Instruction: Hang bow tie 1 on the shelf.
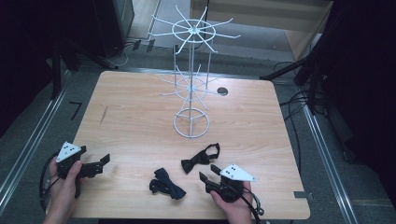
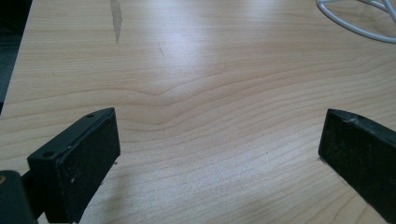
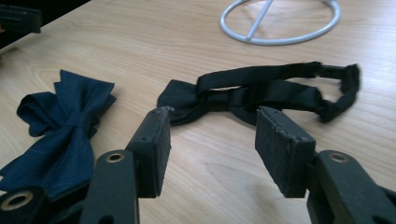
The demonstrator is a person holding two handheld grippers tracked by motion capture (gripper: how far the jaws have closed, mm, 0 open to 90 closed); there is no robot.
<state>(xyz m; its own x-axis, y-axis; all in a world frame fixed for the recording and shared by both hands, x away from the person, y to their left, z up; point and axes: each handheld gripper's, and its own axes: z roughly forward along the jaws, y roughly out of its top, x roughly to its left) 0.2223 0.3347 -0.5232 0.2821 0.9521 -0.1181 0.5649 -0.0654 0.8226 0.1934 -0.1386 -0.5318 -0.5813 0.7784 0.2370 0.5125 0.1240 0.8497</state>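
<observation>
Both grippers rest low at the near edge of the wooden table (image 1: pixel 140 116): the left gripper (image 1: pixel 95 165) with jaws wide apart over bare wood, the right gripper (image 3: pixel 210 140) also open and empty, aimed at the black bow tie (image 3: pixel 261 91) just beyond its tips, probably to pick it up. Behind, the white wire rack (image 1: pixel 191 79) stands in the middle of the table, likely for hanging. Left of the right gripper lies the dark blue bow tie (image 3: pixel 60 126). Around the table the room is dark, with cables on the floor.
</observation>
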